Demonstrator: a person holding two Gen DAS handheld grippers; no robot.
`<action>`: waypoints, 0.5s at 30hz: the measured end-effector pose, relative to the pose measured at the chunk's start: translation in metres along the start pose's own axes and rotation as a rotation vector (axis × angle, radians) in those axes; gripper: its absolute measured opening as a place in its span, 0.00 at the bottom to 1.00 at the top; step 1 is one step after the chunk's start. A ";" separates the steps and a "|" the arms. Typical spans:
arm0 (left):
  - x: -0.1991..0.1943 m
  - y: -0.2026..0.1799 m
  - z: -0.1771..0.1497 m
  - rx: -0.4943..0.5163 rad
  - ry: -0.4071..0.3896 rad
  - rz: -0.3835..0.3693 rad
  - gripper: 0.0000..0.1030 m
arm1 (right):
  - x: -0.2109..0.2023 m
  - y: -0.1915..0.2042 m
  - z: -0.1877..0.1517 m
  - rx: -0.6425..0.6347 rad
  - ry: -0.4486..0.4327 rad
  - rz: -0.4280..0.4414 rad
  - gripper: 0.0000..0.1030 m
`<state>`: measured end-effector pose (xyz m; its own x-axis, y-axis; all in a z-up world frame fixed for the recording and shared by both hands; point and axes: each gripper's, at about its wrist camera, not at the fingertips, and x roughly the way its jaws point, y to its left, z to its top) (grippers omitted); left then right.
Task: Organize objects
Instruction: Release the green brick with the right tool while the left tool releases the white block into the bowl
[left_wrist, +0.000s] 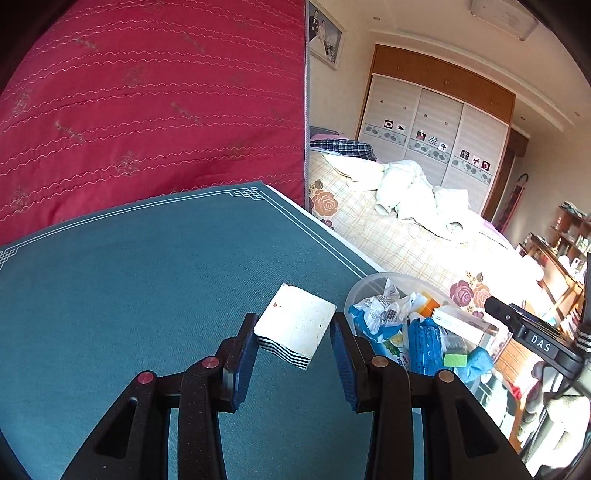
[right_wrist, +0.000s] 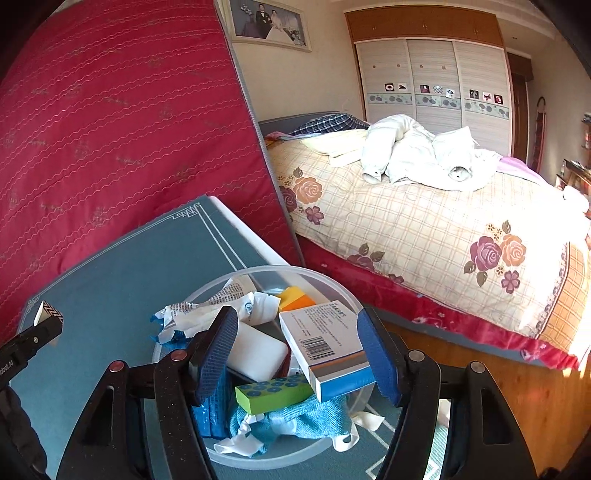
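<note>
Gripped tight in the left gripper: a white flat pack with black zigzag sides, over the teal tablecloth, just beside the clear round plastic tub, likely to go inside. Hovered released, the right gripper, astride a white-and-blue cardboard medicine box without pressing.

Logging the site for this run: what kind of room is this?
A lived-in bedroom, most likely in a home: a bed with a floral plaid quilt, a sliding-door wardrobe, and a framed wedding portrait on the wall.

Bin near rim and lower contents behind jaws; box print illegible
</note>
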<state>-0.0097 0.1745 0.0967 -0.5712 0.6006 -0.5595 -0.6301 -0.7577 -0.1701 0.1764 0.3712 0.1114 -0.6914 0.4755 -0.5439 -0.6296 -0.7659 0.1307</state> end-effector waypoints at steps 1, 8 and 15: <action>0.000 -0.002 -0.001 0.005 0.000 -0.001 0.41 | -0.003 -0.002 0.000 -0.008 -0.008 -0.008 0.69; 0.002 -0.024 -0.001 0.042 0.005 -0.002 0.41 | -0.020 -0.025 -0.003 -0.050 -0.058 -0.052 0.72; 0.013 -0.066 -0.004 0.081 0.041 -0.057 0.41 | -0.019 -0.048 -0.006 -0.029 -0.060 -0.044 0.72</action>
<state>0.0267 0.2318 0.0972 -0.5127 0.6298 -0.5835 -0.7021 -0.6987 -0.1374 0.2217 0.3969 0.1106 -0.6840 0.5332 -0.4978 -0.6496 -0.7557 0.0832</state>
